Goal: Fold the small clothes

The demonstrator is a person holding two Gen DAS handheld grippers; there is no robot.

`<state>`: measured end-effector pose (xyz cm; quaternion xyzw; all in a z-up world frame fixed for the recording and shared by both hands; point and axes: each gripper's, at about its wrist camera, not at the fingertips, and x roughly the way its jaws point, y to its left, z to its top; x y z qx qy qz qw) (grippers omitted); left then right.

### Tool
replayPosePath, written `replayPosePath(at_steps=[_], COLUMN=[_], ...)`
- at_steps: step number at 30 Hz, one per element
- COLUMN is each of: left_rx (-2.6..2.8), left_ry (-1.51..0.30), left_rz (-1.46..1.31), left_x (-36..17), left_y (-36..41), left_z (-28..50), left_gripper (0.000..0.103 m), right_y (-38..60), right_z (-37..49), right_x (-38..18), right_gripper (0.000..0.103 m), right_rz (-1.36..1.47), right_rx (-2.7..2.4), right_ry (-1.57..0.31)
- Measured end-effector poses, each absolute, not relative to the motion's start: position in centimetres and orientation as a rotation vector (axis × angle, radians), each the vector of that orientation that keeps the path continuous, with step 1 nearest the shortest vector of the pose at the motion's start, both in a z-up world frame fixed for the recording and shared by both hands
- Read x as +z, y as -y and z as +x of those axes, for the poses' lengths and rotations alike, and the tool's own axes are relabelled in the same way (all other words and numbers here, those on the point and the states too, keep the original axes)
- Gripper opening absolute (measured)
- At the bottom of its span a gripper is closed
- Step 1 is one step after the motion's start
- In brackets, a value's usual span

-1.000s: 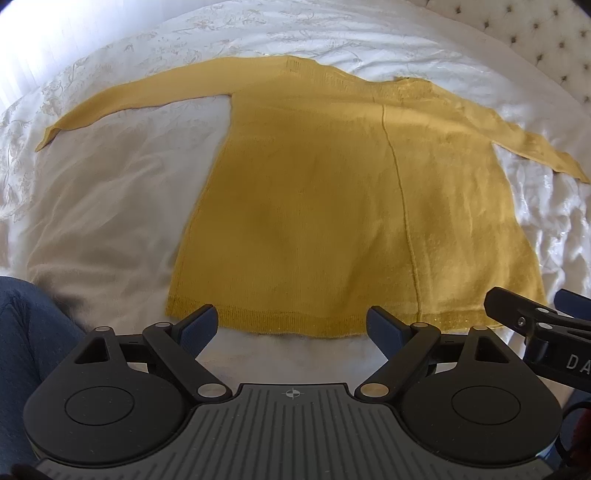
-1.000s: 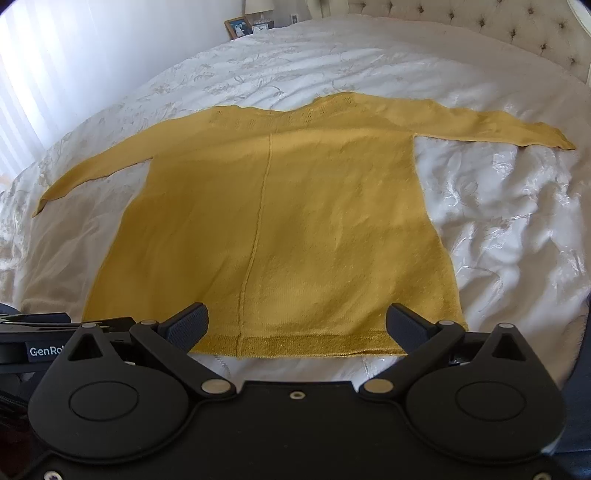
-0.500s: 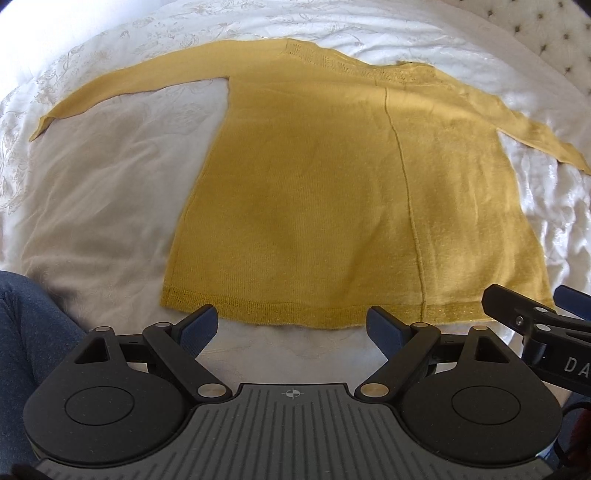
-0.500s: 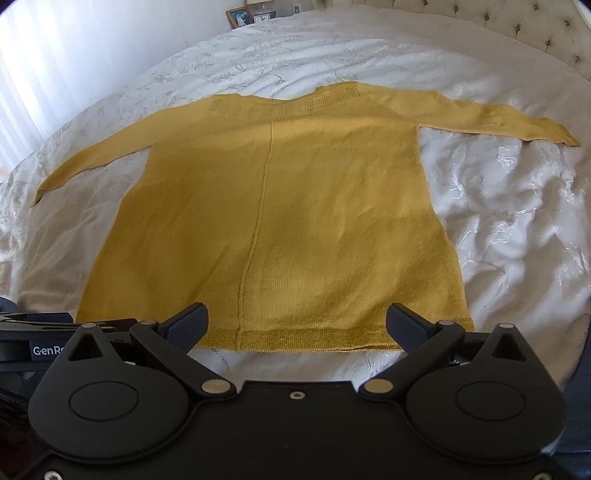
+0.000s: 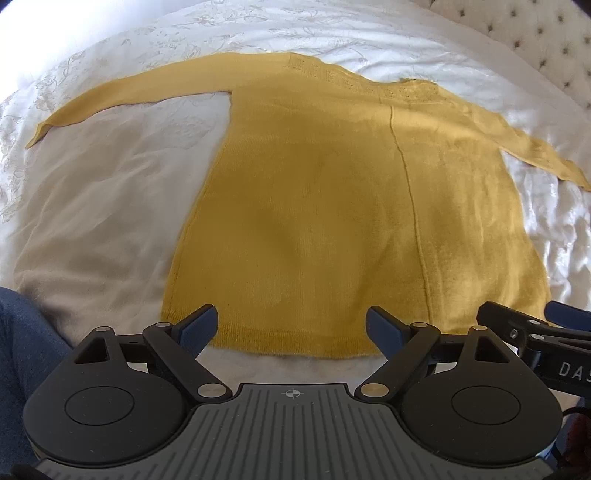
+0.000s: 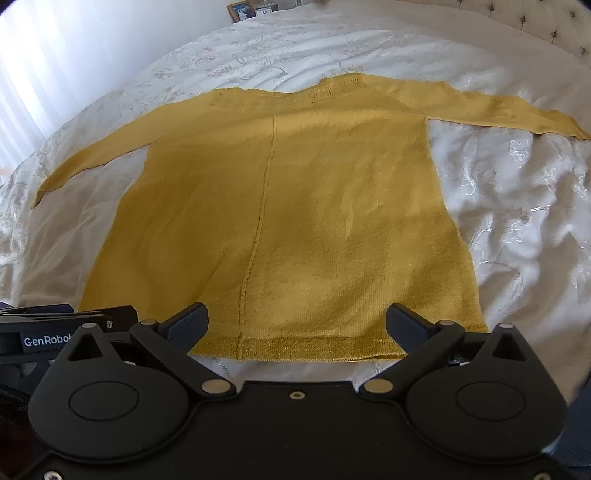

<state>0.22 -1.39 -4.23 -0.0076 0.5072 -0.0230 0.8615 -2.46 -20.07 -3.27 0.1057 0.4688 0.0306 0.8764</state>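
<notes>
A yellow knit sweater [image 5: 332, 206] lies flat on a white bed, both sleeves spread out, hem nearest me; it also shows in the right wrist view [image 6: 288, 221]. My left gripper [image 5: 291, 325] is open and empty, its fingers just over the left half of the hem. My right gripper [image 6: 295, 321] is open and empty over the right half of the hem. Neither holds the cloth. The right gripper's fingers [image 5: 517, 325] show at the right edge of the left wrist view, and the left gripper's fingers [image 6: 74, 317] at the left edge of the right wrist view.
The white embroidered bedspread [image 6: 517, 206] surrounds the sweater. A tufted headboard [image 5: 546, 40] is at the far right. Picture frames [image 6: 242, 9] stand beyond the bed. A leg in blue jeans [image 5: 22, 339] is at the near left.
Both grippers have moved forward and down toward the sweater's hem; their fingers now overlap the hem. Both stay open.
</notes>
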Motion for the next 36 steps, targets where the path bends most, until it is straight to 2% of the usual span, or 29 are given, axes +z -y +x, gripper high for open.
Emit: replayPosePath(at_steps=[17, 22, 24, 29, 30, 31, 35, 36], left_rx=[-0.003, -0.041, -0.060, -0.071, -0.076, -0.079, -0.093, -0.094], left_ry=[-1.171, -1.182, -1.192, -1.188, -1.171, -1.154, -1.052, -1.025], left_rz=[0.062, 0.038, 0.036, 0.042, 0.038, 0.041, 0.040, 0.039], left_x=[-10.1, -10.8, -11.0, -10.0, -9.5, -8.8, -6.0, -5.4], left_y=[0.9, 0.5, 0.4, 0.2, 0.1, 0.1, 0.1, 0.1], left_z=[2.0, 2.4, 2.6, 3.0, 3.0, 2.9, 4.0, 4.6], left_gripper=[0.089, 0.102, 0.102, 0.098, 0.088, 0.086, 0.086, 0.086], right_y=[20.3, 20.4, 20.4, 20.7, 20.8, 20.9, 22.2, 23.0], right_z=[0.2, 0.6, 0.6, 0.4, 0.3, 0.3, 0.3, 0.3], right_x=[-9.4, -10.1, -10.3, -10.9, -10.8, -10.7, -9.3, -8.8], right_gripper=[0.102, 0.102, 0.103, 0.103, 0.103, 0.103, 0.101, 0.096], right_rz=[0.175, 0.175, 0.177, 0.171, 0.161, 0.143, 0.189, 0.226], right_rx=[0.023, 0.034, 0.044, 0.090, 0.110, 0.133, 0.199, 0.207], right_ry=[-1.125, -1.137, -1.140, -1.127, -1.128, -1.139, -1.166, -1.163])
